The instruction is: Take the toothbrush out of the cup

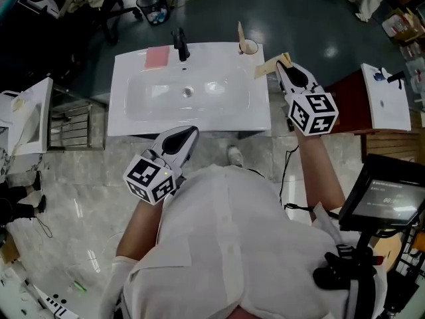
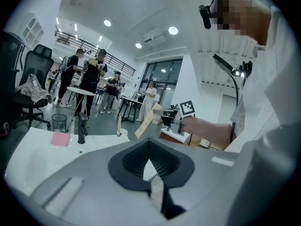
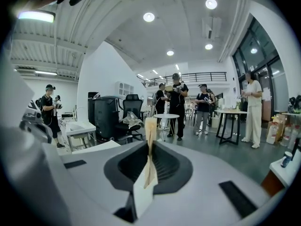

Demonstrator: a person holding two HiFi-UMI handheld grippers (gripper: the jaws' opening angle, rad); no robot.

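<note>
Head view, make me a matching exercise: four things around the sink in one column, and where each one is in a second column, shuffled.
1 pink pad
2 black tap
3 cup
4 toothbrush

A in the right tongs
B back right corner of the sink
C middle of the back rim
D back rim, left of the tap

Pairs: 1-D, 2-C, 3-B, 4-A

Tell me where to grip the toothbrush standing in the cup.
Grip the toothbrush on the handle showing above the cup rim, coming from the sink's front. It stands nearly upright, so a straight lift should free it. The right tool holds a beige strip; use the left tool.
</note>
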